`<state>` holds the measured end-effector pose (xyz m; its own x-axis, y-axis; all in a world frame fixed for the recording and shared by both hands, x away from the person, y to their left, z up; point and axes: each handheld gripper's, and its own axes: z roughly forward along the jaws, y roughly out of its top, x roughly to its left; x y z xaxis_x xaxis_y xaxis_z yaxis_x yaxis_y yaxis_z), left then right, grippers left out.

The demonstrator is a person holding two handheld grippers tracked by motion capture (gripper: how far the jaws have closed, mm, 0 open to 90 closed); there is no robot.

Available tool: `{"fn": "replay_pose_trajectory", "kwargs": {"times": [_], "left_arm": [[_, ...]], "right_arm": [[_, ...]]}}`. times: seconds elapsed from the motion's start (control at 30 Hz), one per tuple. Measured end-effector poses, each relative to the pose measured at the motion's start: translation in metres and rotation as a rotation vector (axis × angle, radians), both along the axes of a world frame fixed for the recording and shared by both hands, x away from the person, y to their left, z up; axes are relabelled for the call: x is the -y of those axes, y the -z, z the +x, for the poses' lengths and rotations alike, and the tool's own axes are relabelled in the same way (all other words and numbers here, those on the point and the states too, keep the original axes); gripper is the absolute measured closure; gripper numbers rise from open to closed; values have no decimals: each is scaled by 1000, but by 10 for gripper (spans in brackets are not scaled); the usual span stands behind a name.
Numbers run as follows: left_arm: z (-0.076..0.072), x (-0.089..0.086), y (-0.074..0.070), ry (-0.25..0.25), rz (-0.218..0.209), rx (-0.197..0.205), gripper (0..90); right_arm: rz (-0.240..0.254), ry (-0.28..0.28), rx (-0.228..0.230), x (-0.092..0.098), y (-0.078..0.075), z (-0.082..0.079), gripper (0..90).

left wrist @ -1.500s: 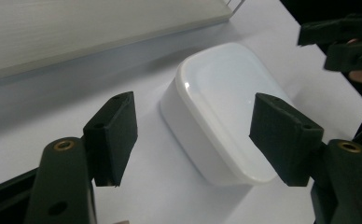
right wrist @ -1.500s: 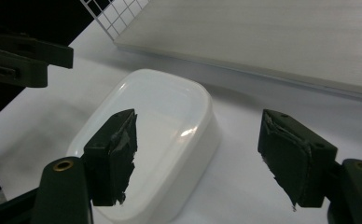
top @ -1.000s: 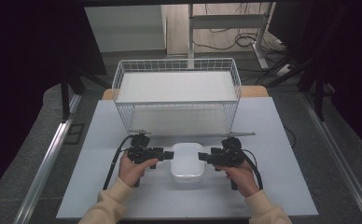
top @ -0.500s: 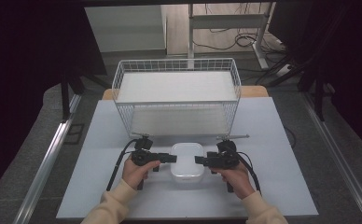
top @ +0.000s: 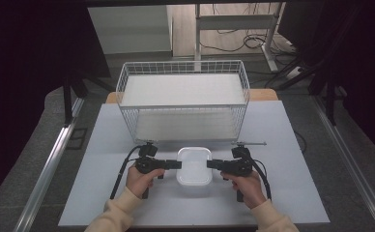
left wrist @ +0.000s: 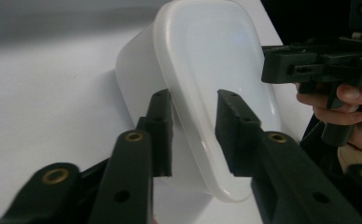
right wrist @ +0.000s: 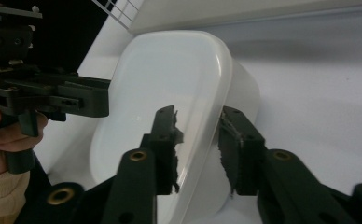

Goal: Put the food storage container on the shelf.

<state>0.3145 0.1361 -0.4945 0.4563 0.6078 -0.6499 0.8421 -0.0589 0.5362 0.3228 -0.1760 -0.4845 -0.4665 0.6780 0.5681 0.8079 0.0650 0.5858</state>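
A white lidded plastic container [top: 194,166] rests on the white table in front of the person. My left gripper [top: 178,165] reaches in from its left side and my right gripper [top: 209,164] from its right side, both held level. In the left gripper view my left gripper [left wrist: 194,95] has just been closing, and the container [left wrist: 207,56] rim sits between its pads, one over the lid, one against the wall. In the right gripper view my right gripper [right wrist: 198,112] has just been closing too and clamps the opposite rim of the container [right wrist: 170,70].
A white wire basket [top: 183,107] stands just behind the container, its front wall close to both grippers. The white table [top: 282,183] has open surface to the left, to the right and toward the front edge. Cables trail back from both grippers toward the person.
Both grippers have moved inward to the container's sides, and their jaws have narrowed onto its rim. The container has stayed in place.
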Motion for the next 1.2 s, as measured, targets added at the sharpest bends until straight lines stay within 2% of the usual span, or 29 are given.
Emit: {"fn": "replay_pose_trajectory", "kwargs": {"times": [0.27,0.33,0.37,0.43,0.6,0.63,0.67,0.7,0.73,0.77,0.8,0.83,0.87,0.93,1.03,1.2], "left_arm": [[-9,-4,-10,9,-1,52,785],[-12,-4,-12,15,-1,77,794],[-14,-4,-15,12,12,94,795],[-15,-4,-16,12,21,101,795],[-19,-6,-20,13,10,124,798],[-21,-6,-24,13,14,143,798],[-21,-6,-24,13,14,143,798],[-24,-6,-29,14,22,166,798],[-24,-6,-29,14,22,166,798],[-27,-6,-35,18,35,195,799],[-29,-5,-38,18,41,208,800],[-29,-5,-38,18,41,208,800],[-31,-5,-41,18,51,225,800],[-33,-5,-45,17,58,243,800],[-35,-6,-50,15,44,259,800],[-36,-6,-53,14,44,273,801]], "right_arm": [[11,7,37,2,-7,-9,766],[12,13,51,2,-9,-11,784],[11,9,65,2,-11,-13,784],[8,9,74,1,-11,-14,785],[6,-1,103,0,-16,-17,785],[6,-5,121,0,-19,-18,785],[6,-5,121,0,-19,-18,785],[5,-12,145,0,-23,-20,785],[5,-12,145,0,-23,-20,785],[2,-16,177,0,-28,-22,785],[1,-17,187,-1,-30,-23,785],[-1,-18,199,-1,-33,-24,785],[-1,-18,199,-1,-33,-24,785],[-9,-20,228,-1,-38,-27,785],[-8,-23,258,-2,-45,-30,785],[-9,-24,277,-2,-49,-31,785]]}}
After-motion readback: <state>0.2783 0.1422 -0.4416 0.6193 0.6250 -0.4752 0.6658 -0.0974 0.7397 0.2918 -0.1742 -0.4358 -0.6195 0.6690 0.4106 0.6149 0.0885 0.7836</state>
